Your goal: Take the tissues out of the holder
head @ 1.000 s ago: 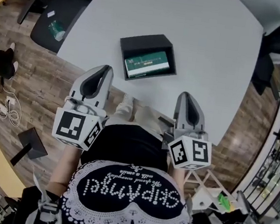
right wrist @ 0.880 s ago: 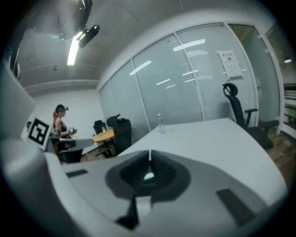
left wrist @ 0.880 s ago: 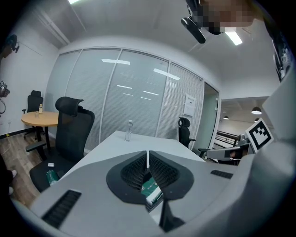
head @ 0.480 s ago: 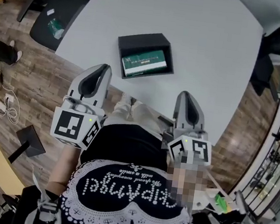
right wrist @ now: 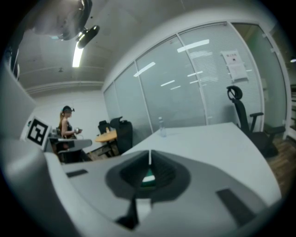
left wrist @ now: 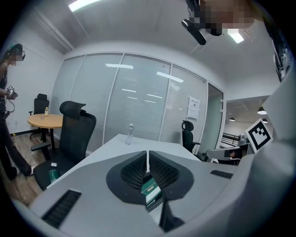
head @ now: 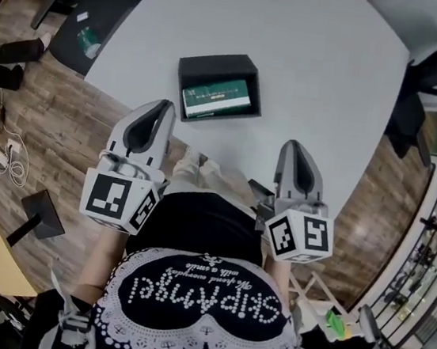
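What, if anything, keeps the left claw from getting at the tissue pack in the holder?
Probably nothing: likely yes. Only bare table lies between the left claw and the holder, whose open top leaves the tissue pack exposed. The claw is shut, so it must open first.

Black holder [head: 217,66], green tissues [head: 216,98], white table [head: 333,89], brown wood floor [head: 56,132]

One holder [head: 215,67], one tissue pack [head: 216,98]

Blk top [head: 196,227] w/ white lace trim [head: 197,340]
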Motion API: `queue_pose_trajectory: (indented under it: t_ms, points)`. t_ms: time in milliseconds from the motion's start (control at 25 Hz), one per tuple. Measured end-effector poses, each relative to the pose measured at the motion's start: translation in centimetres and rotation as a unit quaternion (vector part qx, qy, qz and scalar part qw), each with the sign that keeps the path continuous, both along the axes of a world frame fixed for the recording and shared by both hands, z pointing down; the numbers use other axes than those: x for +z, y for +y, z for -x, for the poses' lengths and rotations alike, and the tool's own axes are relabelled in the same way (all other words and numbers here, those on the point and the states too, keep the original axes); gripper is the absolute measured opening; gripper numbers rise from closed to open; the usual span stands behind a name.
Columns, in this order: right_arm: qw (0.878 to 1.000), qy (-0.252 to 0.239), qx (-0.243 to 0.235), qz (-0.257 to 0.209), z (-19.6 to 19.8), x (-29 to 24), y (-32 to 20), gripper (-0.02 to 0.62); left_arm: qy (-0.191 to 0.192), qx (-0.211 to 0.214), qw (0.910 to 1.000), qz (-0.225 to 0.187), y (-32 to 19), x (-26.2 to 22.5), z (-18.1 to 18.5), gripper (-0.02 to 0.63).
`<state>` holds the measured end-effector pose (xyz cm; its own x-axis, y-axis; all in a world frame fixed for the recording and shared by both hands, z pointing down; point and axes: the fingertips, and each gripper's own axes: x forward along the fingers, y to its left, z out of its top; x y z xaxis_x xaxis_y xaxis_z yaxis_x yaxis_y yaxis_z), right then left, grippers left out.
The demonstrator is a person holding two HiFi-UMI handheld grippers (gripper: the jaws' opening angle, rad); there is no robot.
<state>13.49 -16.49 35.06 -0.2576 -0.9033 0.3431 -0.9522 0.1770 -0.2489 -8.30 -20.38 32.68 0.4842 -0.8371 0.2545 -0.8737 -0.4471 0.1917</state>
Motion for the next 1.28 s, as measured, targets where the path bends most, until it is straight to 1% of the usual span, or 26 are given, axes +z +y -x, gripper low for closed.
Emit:
queue_pose_trajectory:
  t_ms: [400, 800, 1000, 1280]
  points:
    - [1.0, -0.006, -0.005, -0.012, -0.7, -0.4, -0.1, 0.035, -0.003, -0.024, 0.9995, -0.018, -0.1, -0.8, 0.8, 0.035]
    - [1.0, -0.011, -0.003, -0.011, -1.3, -0.5, -0.1, 0.034, -0.007, -0.026, 0.9994, -0.02, 0.3, -1.3, 1.1, 0.035]
    - [1.0, -0.016, -0.006, -0.004, -2.4, -0.4, -0.3, 0.035, -0.006, -0.021, 0.9996, -0.018, 0.1, -1.1, 0.9, 0.035]
    - [1.0, -0.009, 0.014, -0.006, -4.5, -0.4, -0.3, 0.035, -0.006, -0.018, 0.9998, -0.01, 0.0, -0.7, 1.1, 0.035]
